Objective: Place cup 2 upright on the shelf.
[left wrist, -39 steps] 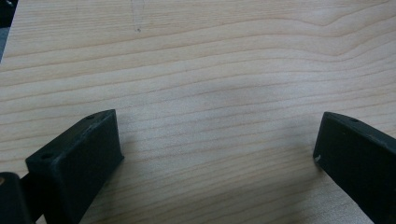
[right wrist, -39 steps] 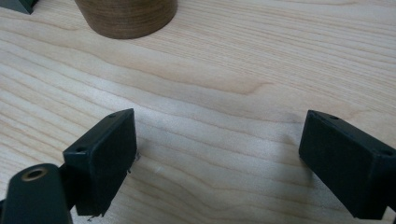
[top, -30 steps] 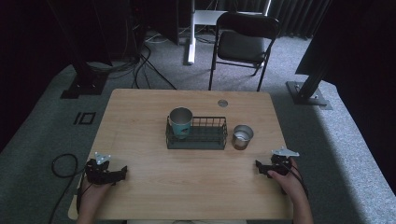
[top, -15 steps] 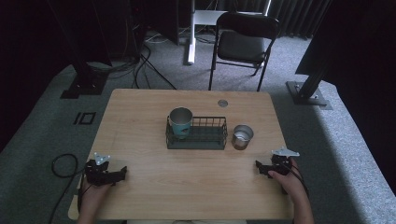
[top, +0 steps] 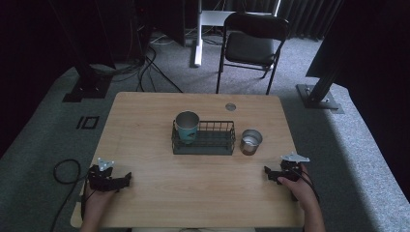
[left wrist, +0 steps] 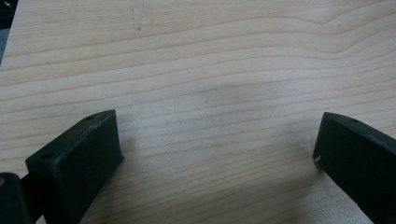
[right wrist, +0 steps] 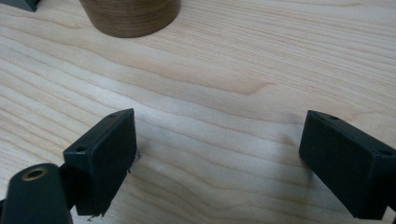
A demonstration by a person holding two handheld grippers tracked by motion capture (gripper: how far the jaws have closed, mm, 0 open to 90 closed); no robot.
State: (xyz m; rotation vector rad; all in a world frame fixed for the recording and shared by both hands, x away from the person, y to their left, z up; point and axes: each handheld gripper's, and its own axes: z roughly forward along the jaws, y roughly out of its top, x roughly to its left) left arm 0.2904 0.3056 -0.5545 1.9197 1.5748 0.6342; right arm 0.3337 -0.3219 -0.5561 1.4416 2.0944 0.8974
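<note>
1. The left gripper point(top: 126, 178) sits low at the near left, held in the person's left hand point(top: 95, 199), jaws pointing right.
2. In the left gripper view its two black jaws stand wide apart with nothing between them.
3. The right gripper point(top: 267, 172) sits at the near right in the right hand point(top: 300, 187), jaws pointing left.
4. In the right gripper view its jaws are likewise spread wide, gripping nothing.
5. Both forearms come in from the near edge.

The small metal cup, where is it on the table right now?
In the high view the small metal cup stands on the table just right of the wire basket, ahead of the right gripper.
</note>
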